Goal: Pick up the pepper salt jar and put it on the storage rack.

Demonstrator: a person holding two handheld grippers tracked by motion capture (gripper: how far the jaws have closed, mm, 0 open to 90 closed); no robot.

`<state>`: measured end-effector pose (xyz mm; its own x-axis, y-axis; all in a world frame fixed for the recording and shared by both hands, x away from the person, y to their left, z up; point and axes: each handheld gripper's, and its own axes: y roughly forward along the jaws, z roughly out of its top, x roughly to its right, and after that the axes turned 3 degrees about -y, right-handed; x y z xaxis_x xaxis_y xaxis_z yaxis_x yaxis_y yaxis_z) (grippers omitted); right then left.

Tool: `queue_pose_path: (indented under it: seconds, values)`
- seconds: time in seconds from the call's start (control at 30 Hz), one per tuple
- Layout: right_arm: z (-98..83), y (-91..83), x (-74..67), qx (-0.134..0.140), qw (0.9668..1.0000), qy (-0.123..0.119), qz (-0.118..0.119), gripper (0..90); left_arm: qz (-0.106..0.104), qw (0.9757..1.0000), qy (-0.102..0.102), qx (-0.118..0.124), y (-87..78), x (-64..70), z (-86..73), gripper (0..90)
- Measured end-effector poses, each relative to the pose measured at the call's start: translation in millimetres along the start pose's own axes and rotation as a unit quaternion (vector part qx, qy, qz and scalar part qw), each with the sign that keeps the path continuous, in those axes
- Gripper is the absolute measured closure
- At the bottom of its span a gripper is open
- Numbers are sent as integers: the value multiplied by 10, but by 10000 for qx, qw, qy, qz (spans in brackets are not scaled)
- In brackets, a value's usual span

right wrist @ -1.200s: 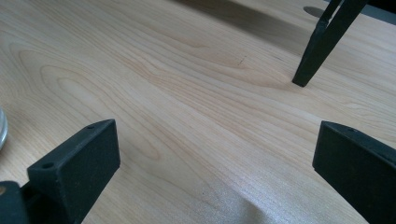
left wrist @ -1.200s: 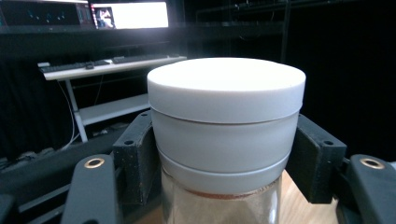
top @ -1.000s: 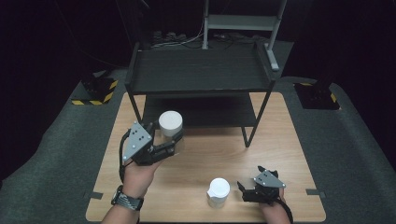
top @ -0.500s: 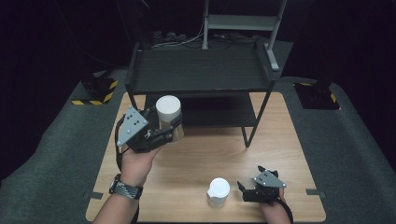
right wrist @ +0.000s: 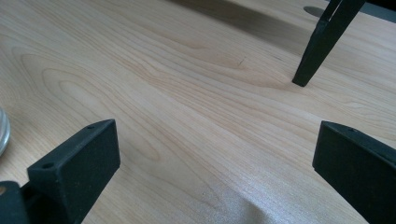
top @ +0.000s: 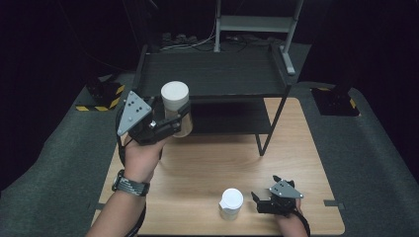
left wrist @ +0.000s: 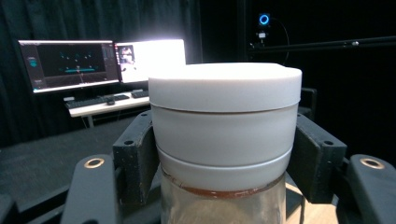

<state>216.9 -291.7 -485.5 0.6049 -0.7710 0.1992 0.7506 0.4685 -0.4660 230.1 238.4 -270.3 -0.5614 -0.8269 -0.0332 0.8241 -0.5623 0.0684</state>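
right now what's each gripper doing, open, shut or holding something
left gripper: shut on the white-lidded clear jar, held up off the wooden table.
right gripper: open, empty, low over the table.

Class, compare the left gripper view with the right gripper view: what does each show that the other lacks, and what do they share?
Left gripper view: a white-lidded clear jar clamped between black jaws, with lit computer monitors behind. Right gripper view: open jaws over bare light wooden tabletop, one black shelf leg standing on it. Shared: a black pair of jaws rising from the bottom.
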Motion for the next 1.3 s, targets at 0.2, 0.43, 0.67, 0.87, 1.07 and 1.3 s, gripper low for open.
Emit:
queue_pose_path:
  seconds: [0.2, 0.43, 0.67, 0.87, 1.07, 1.3]
  values:
    - [-2, -1, 2, 5, 10000, 17, 1, 0, 139, 9999, 73, 40, 69, -14, 163, 341]
    - [-5, -3, 8, 11, 10000, 42, 9, 0, 270, 9996, 32, 70, 154, -77, 289, 341]
    - [-9, -3, 13, 25, 10000, 66, 14, 0, 378, 9992, 45, 112, 267, -99, 372, 341]
    - [-15, -7, 25, 38, 9999, 89, 34, 0, 498, 9987, 43, 111, 388, -118, 414, 341]
    - [-27, -10, 33, 70, 9999, 99, 41, 0, 608, 9980, 40, 148, 506, -143, 407, 341]
    - [-29, -12, 37, 72, 9999, 126, 45, 0, 702, 9974, 72, 162, 622, -155, 406, 341]
